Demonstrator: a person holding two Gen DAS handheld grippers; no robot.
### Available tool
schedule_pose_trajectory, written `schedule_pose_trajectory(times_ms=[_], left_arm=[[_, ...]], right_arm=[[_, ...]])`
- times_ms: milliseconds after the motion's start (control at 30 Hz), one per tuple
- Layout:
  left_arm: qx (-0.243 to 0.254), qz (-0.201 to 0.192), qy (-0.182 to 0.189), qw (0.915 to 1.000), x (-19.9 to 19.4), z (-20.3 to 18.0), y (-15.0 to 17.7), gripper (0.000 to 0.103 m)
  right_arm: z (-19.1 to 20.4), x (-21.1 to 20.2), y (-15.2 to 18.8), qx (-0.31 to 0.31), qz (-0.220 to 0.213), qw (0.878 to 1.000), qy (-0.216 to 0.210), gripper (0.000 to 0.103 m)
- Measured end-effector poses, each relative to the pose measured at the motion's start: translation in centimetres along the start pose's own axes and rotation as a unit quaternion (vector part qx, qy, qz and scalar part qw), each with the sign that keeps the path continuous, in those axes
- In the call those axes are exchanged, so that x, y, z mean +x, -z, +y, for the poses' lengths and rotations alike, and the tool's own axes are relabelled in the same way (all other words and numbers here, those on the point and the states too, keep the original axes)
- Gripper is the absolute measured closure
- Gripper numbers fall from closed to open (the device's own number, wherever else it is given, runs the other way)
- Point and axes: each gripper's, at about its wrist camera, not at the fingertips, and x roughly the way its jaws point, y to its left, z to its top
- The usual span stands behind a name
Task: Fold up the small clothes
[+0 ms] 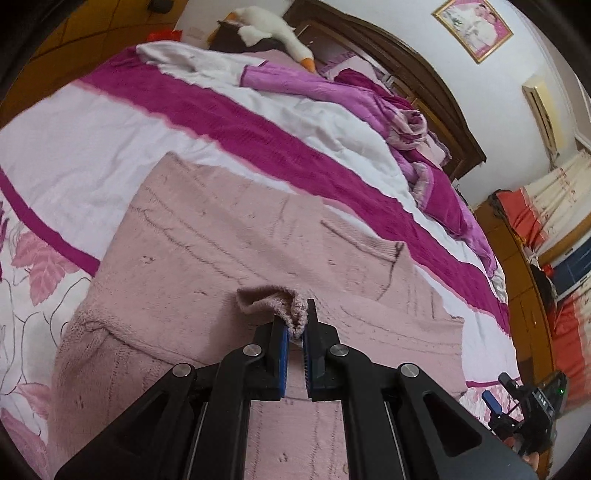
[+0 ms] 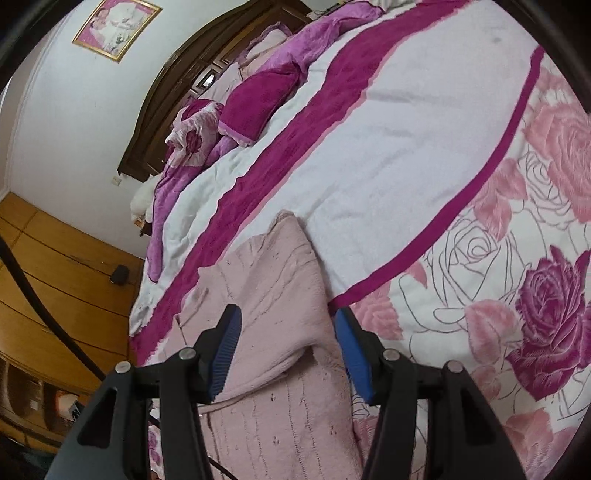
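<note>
Pink sweater [image 1: 229, 236] laid lengthwise toward headboard [image 1: 417, 66], cuff [image 1: 273, 302] pinched by left gripper [image 1: 295, 325], right gripper [image 2: 286, 325] held open above it.

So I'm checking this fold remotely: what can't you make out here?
- Left wrist view: the pink sweater's near edge, hidden by the left hand-held gripper, which pinches a cuff-like end.
- Right wrist view: the sweater's near part, cut off by the frame bottom and the right hand-held gripper.
- The framed picture: too small.
</note>
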Motion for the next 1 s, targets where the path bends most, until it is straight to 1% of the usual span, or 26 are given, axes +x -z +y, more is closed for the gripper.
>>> schedule_pose_trajectory(times_ms=[133,233,300,367,400,500,533,667,733,833,900,1000], left_arm=[[0.011,-0.008,-0.011,0.9998,-0.1,0.3,-0.8,0.103],[0.021,-0.025,-0.033,0.9989,-0.8,0.4,-1.5,0.103],[0.016,-0.033,-0.052,0.9979,-0.9,0.8,-1.9,0.103],[0.014,-0.013,-0.062,0.9979,0.1,1.3,-1.9,0.103],[0.017,0.0,-0.082,0.9965,0.8,1.5,-1.8,0.103],[0.016,0.023,-0.122,0.9921,2.2,2.2,-1.2,0.103],[0.01,0.031,-0.127,0.9913,2.5,2.6,-0.9,0.103],[-0.017,0.033,-0.111,0.9932,1.6,3.7,0.1,0.103],[-0.021,0.032,-0.106,0.9936,0.4,3.8,0.7,0.103],[-0.029,0.03,-0.085,0.9955,-1.9,3.8,2.0,0.103],[-0.028,0.031,-0.078,0.9961,-3.4,3.7,3.0,0.103],[-0.022,0.032,-0.066,0.9971,-5.8,3.9,4.7,0.101]], right_arm=[[0.6,0.5,0.3,-0.032,0.002,0.999,0.03,0.046],[0.1,1.2,0.3,-0.026,0.019,0.999,0.03,0.046],[-0.3,1.6,0.1,-0.021,0.025,0.999,0.039,0.046],[-0.5,2.0,0.2,-0.02,0.03,0.998,0.043,0.046],[-0.4,2.2,0.3,-0.022,0.032,0.998,0.043,0.046],[0.4,2.4,0.7,-0.041,0.037,0.997,0.048,0.046],[0.7,2.4,0.9,-0.05,0.037,0.997,0.052,0.046],[1.6,2.6,1.4,-0.094,0.03,0.992,0.081,0.046],[1.8,2.7,1.5,-0.098,0.021,0.99,0.1,0.046],[2.2,2.7,1.7,-0.1,0.018,0.991,0.092,0.046],[2.7,2.6,2.0,-0.113,0.02,0.99,0.087,0.046],[3.6,2.6,2.8,-0.149,0.014,0.983,0.106,0.046]])
